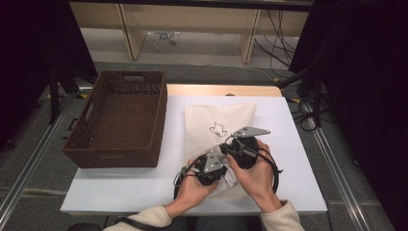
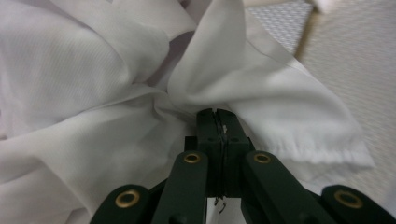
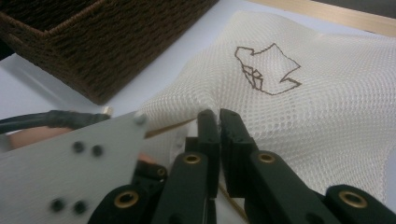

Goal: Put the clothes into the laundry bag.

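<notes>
A cream mesh bag (image 1: 219, 120) with a brown line drawing lies flat on the white table (image 1: 120, 187). In the right gripper view my right gripper (image 3: 218, 116) is shut on the bag's lifted near edge (image 3: 187, 100). The drawing (image 3: 266, 70) lies just beyond the jaws. My left gripper (image 2: 217, 114) is shut on a fold of a crumpled white cloth (image 2: 93, 93), and mesh (image 2: 355, 46) shows behind it. From above, both grippers meet at the bag's near end: the left gripper (image 1: 220, 173) beside the right gripper (image 1: 230, 147), with the white cloth (image 1: 232, 182) bunched between the hands.
A dark brown woven basket (image 1: 118, 120) stands at the table's left, its corner (image 3: 93, 46) close beside the bag. The left gripper's grey plate (image 3: 70, 154) sits near the right jaws. Cables and wooden legs lie on the floor beyond the table.
</notes>
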A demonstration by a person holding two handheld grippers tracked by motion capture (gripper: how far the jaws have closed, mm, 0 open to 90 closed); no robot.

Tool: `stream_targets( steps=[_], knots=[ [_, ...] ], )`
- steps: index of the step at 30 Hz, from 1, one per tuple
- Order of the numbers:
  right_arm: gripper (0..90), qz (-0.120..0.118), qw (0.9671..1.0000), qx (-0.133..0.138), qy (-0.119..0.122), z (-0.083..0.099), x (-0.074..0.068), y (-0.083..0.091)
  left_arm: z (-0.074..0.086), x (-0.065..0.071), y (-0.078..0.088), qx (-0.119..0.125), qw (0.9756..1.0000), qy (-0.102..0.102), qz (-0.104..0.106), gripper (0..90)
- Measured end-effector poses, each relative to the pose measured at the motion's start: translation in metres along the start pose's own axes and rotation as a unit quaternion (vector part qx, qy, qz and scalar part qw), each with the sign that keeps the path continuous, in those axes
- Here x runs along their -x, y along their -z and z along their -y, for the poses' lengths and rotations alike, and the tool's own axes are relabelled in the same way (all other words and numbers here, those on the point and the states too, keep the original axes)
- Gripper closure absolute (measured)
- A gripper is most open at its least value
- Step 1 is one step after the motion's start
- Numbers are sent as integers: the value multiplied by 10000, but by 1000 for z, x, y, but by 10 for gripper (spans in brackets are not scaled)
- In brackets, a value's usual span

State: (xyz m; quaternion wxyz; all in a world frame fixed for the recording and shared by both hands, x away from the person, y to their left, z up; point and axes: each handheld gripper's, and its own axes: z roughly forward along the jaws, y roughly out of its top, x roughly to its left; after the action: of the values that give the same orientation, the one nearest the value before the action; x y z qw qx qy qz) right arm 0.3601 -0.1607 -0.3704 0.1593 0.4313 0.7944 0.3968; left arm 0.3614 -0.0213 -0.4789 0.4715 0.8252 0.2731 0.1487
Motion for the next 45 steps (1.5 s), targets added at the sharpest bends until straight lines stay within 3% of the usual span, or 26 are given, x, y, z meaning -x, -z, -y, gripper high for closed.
stream_targets(
  steps=[1, 2, 3, 4, 5, 6, 7, 8, 9, 10, 11, 12, 15, 20, 21, 23, 28, 33, 36, 38, 42, 45],
  knots=[
    [887, -19, 9998, 56, 192, 0, 3, 0, 0, 1, -3, -39, 9999, 135, 87, 886],
    [887, -53, 10000, -2, 22, -1, 1, 1, 0, 0, -5, -43, 9999, 102, 45, 886],
    [888, -20, 9999, 35, 135, -1, 3, 1, 1, 1, -7, -53, 9999, 139, 20, 885],
    [888, 5, 10000, 4, 13, 0, 2, 2, 0, -3, -9, -6, 9999, -81, -151, 884],
    [888, -2, 10000, -9, -33, -1, 2, 2, 1, -1, -11, -13, 9999, 68, -106, 883],
    [888, -6, 9999, 42, -113, 0, 2, 1, 1, -4, -13, 12, 9998, -63, -179, 881],
    [888, 12, 10000, 39, -4, 0, 4, 1, 1, -5, -13, -21, 9995, -174, -244, 878],
    [887, 29, 10000, 6, -35, -1, 4, 2, 2, -2, -14, -31, 9999, -47, -103, 865],
    [887, 1, 10000, 12, -76, 0, 4, 2, 2, -3, -12, -42, 9998, -146, -97, 832],
    [888, 8, 10000, 27, -15, 0, 5, 2, 2, -4, -9, -84, 9995, -285, -140, 800],
    [887, 5, 10000, 23, 0, 0, 6, 1, 3, -2, -8, -25, 9999, -148, -65, 758],
    [888, 4, 10000, 20, -2, 0, 6, 1, 3, -3, -6, -74, 9997, -190, 106, 707],
    [887, 48, 10000, 10, 52, 0, 7, 2, 3, -2, 9, -53, 9995, -251, 195, 550],
    [887, 29, 10000, 0, -13, -1, 5, 2, 7, 2, 38, -51, 9983, -422, 391, 450],
    [887, 46, 9999, -30, -120, 0, 4, 2, 9, 3, 43, -174, 9977, -568, 339, 441],
    [887, 49, 10000, -19, -30, -1, 5, 1, 15, 6, 46, -207, 9976, -579, 328, 423],
    [886, 3, 10000, -49, 2, 0, 4, -1, 26, 8, 39, -590, 9943, -849, 272, 365],
    [886, -20, 10000, -73, -10, 0, 4, 0, 30, 5, 25, -756, 9903, -1137, 273, 344],
    [885, -30, 10000, -46, 66, 0, 5, -1, 32, 6, 20, -837, 9922, -846, 374, 353],
    [885, 25, 9999, -86, -72, 0, 3, 1, 32, 5, 20, -828, 9931, -742, 381, 378],
    [885, -14, 9999, -112, -39, 0, 2, 1, 33, 3, 20, -854, 9940, -523, 441, 418],
    [885, -24, 9999, -110, -53, 0, 3, 1, 34, -1, 21, -843, 9950, -312, 444, 496]
  ],
)
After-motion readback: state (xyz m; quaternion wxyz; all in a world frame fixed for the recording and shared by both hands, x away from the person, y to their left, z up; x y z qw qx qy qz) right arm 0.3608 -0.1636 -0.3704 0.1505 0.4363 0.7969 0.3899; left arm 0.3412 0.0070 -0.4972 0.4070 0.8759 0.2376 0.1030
